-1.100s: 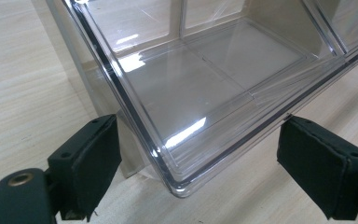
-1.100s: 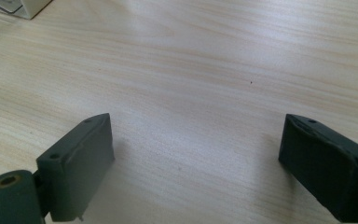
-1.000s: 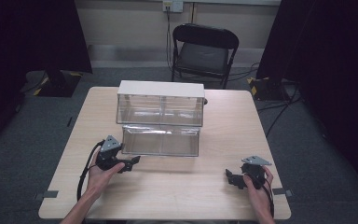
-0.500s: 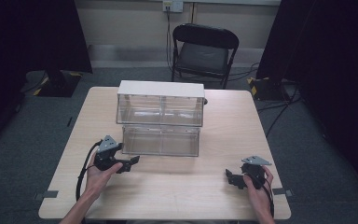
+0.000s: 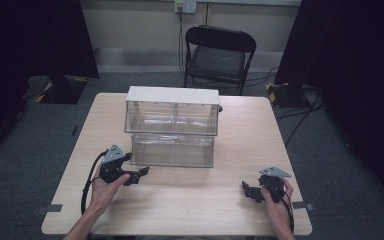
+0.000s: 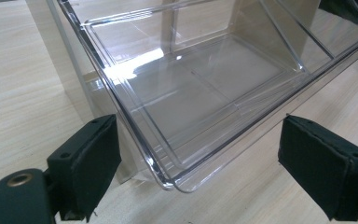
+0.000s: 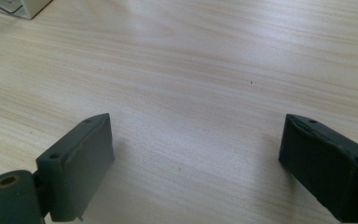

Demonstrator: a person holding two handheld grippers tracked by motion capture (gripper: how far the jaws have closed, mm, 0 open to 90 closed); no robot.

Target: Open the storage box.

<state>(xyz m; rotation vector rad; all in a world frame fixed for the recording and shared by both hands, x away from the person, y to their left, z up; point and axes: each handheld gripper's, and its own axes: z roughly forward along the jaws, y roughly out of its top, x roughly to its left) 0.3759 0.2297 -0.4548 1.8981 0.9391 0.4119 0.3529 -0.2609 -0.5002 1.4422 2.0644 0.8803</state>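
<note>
A clear plastic drawer unit [image 5: 171, 117] with a white top stands at the middle of the wooden table [image 5: 195, 205]. Its lower clear drawer [image 5: 172, 150] sticks out toward me and looks empty. My left gripper [image 5: 139, 174] sits just off the drawer's front left corner. In the left gripper view this gripper [image 6: 205, 177] is open, with the corner of the drawer [image 6: 182, 172] between its jaws and the pads apart from it. My right gripper [image 5: 248, 191] rests near the front right of the table, and the right gripper view shows this gripper [image 7: 191, 168] open over bare wood.
A black folding chair [image 5: 217, 55] stands behind the table's far edge. Dark curtains hang at both sides. A white corner of the unit [image 7: 23, 7] shows at the top left of the right gripper view. Bare wood lies between the two grippers.
</note>
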